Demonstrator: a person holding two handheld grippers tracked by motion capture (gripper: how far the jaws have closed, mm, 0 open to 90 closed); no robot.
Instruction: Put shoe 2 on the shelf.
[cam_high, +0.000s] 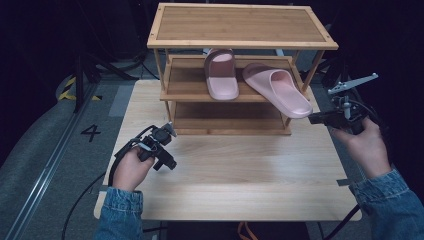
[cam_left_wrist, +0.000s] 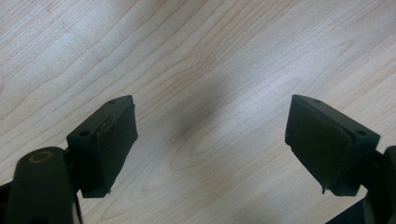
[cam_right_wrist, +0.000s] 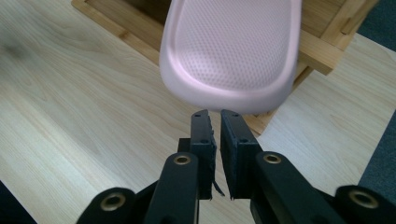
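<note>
A three-tier wooden shoe rack (cam_high: 243, 25) stands on the light wood table (cam_high: 230, 175), well beyond the left gripper (cam_high: 167, 161) and just ahead of the right gripper (cam_high: 314, 119). On its middle shelf sit two pink slippers: one (cam_high: 221, 74) lies squarely on the boards, the other, the angled slipper (cam_high: 278, 90), lies slantwise with its heel end overhanging the shelf's front right corner.

The step in hand looks like straightening or seating that overhanging slipper. The right gripper's fingers (cam_right_wrist: 204, 135) are drawn nearly together with a thin gap and nothing between them, their tips just below and short of the slipper's heel edge (cam_right_wrist: 224, 100); whether they touch it cannot be told. The next move likely calls for a nudge of the heel back onto the shelf, or for parting the fingers to take its rim.

The slipper is a soft-looking moulded slide, pale pink, with a finely dotted footbed and a raised smooth rim.

The left gripper's fingers (cam_left_wrist: 105, 140) stand wide apart over bare table, holding nothing.
</note>
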